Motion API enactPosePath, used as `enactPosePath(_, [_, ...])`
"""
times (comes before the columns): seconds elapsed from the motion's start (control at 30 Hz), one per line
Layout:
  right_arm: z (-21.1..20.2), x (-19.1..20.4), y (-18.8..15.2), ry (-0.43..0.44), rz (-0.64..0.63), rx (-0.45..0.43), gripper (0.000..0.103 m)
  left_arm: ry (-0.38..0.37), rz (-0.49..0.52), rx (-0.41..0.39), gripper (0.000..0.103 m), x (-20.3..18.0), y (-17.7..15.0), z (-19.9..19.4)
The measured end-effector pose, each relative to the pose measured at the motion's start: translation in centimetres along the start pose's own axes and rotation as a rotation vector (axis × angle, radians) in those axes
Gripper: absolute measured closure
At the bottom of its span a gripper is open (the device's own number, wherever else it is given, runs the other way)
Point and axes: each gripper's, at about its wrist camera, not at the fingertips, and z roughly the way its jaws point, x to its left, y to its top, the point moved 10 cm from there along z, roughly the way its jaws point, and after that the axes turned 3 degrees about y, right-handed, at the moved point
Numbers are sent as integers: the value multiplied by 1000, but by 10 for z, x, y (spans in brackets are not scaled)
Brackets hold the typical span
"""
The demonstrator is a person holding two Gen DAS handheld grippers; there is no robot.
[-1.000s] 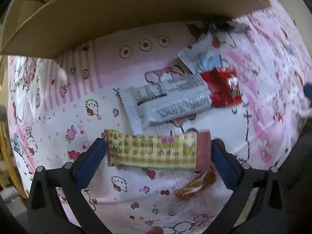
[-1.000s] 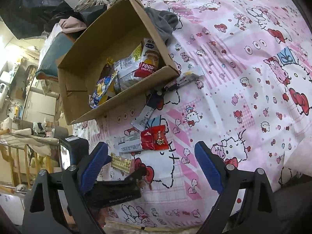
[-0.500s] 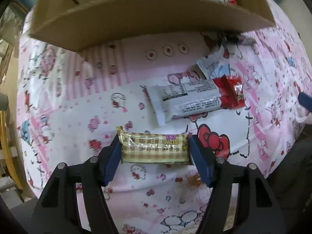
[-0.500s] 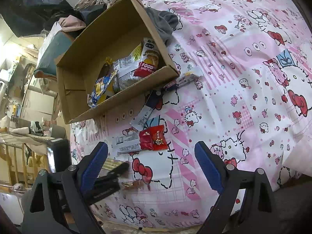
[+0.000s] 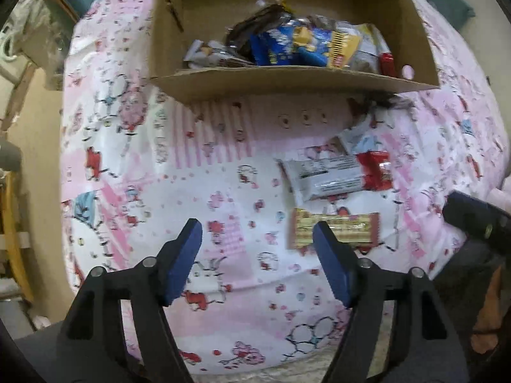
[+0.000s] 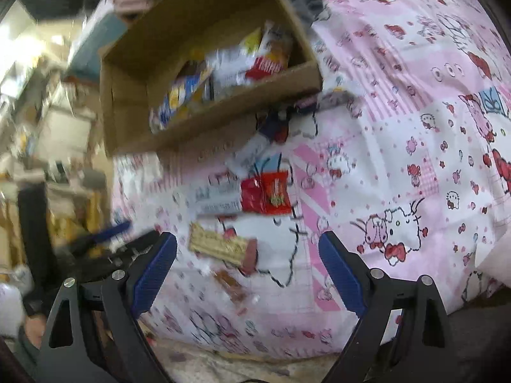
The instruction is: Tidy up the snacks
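- Snacks sit in 2 places: a heap of wrapped packets inside the cardboard box (image 5: 287, 79), and several loose ones on the pink cartoon-print sheet (image 5: 159, 175) in front of it.
- Yellow plaid snack bar (image 5: 335, 228) lies flat on the sheet, free of both tools; in the left wrist view the left gripper's right blue finger (image 5: 330, 265) overlaps its near edge, yet the bar is outside the gap between the fingers.
- Just beyond it lies a grey-and-red packet (image 5: 335, 177), with a white packet (image 5: 354, 137) further on toward the box, whose far end reaches under the box's front edge.
- A small clear-wrapped brown sweet (image 6: 230, 282) lies near the plaid bar, on the side closest to the right wrist camera.
- Left gripper (image 5: 257, 260) is spread wide with nothing between its pads, hovering above bare sheet to the left of the bar.
- Right gripper (image 6: 247, 266) is likewise spread wide and holds nothing; the plaid bar and the sweet appear between its fingers, lying on the sheet.
- Both views are blurred, so packet lettering cannot be read.
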Motion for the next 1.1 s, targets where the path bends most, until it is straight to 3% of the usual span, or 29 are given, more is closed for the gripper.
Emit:
enactPosePath(0.03, [9, 4, -8, -7, -32, 43, 12, 0, -24, -7, 34, -1, 3, 3])
enactPosePath(0.13, [49, 27, -46, -49, -209, 233, 44, 5, -103, -11, 29, 11, 8, 6])
enactPosePath(0.23, [73, 43, -64, -83, -325, 305, 49, -13, -155, -3, 27, 23, 8, 5])
enactPosePath(0.3, [88, 49, -72, -120, -393, 334, 58, -22, -166, -4, 27, 23, 8, 6])
enactPosePath(0.37, [98, 50, -75, -166, -445, 334, 86, -24, -170, -11, 27, 26, 8, 3])
enactPosePath(0.43, [96, 56, -78, -134, -458, 333, 86, -26, -179, -23, 27, 29, 10, 0])
enactPosePath(0.5, [83, 67, -83, -39, -440, 338, 86, -33, -203, -35, 27, 33, 11, -3])
enactPosePath(0.6, [55, 69, -68, 22, -406, 243, 86, -44, -235, -40, 27, 34, 12, -5])
enactPosePath(0.7, [41, 47, -37, -58, -342, 133, 86, -63, -252, -17, 27, 32, 10, 0])
enactPosePath(0.8, [45, 19, -11, -174, -299, 94, 86, -65, -250, -10, 27, 29, 9, 2])
enactPosePath(0.97, [68, 2, -14, -219, -279, 174, 86, -52, -244, -32, 27, 31, 11, -3])
enactPosePath(1.1, [79, 16, -37, -139, -298, 243, 86, -50, -273, -30, 27, 38, 11, -2])
